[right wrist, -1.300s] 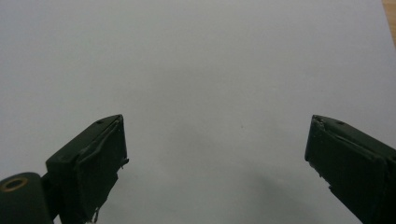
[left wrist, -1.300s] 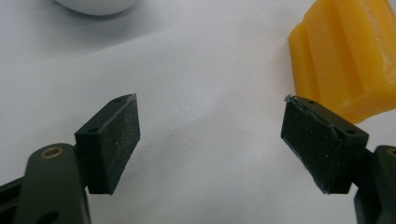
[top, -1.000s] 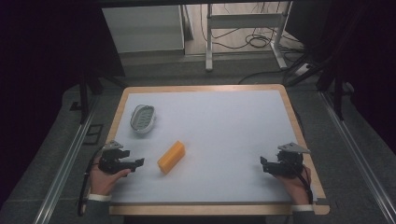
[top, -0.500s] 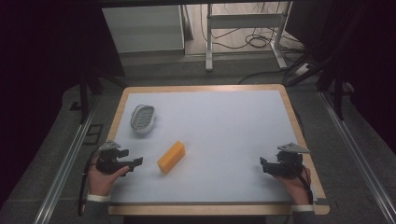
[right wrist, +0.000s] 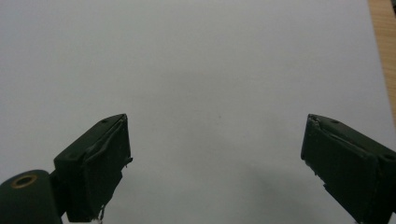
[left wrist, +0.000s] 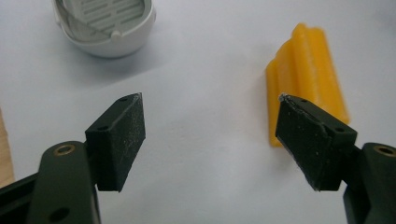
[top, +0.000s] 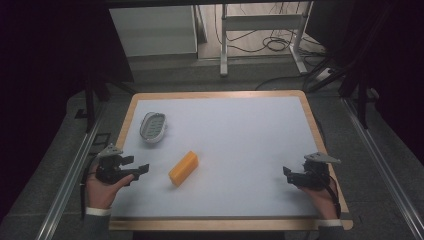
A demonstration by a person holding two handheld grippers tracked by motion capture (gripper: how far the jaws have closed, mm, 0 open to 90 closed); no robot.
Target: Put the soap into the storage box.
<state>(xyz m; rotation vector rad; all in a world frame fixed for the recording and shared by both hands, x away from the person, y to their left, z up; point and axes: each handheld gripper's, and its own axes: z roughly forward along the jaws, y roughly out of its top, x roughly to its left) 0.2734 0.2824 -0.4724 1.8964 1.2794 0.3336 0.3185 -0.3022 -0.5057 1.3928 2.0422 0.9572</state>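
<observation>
White table [top: 240, 135]: both claws gape empty near opposite edges, left claw [top: 142, 168] narrowing beside yellow block [top: 183, 168].

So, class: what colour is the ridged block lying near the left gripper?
Yellow-orange; the block shows best in the left gripper view.

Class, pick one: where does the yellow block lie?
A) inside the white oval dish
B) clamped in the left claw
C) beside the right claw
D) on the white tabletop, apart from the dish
D: the yellow block lies flat on the tabletop, with bare surface separating it from the white oval dish.
</observation>
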